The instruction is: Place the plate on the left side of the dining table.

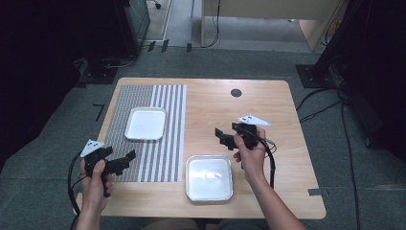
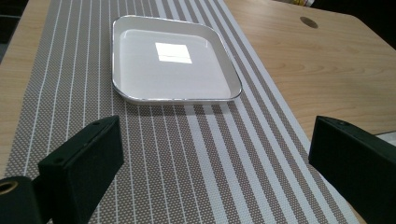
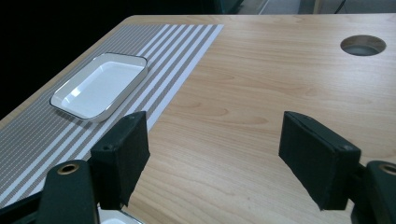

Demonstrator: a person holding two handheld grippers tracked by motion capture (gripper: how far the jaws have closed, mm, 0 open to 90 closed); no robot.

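Two white trays (image 1: 145, 123) (image 1: 209, 178), nothing inside; left claw (image 1: 130, 157) and right claw (image 1: 219, 136) both released

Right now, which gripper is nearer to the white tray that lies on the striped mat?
Left. The left gripper hovers over the striped mat, just below the white tray; the right gripper is across bare wood, farther away.

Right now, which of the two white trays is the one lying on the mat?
Find the striped placemat on the wooden table's left half. The smaller white tray lies on its far part. Unlike the larger tray on bare wood at the near edge, it sits wholly on stripes.
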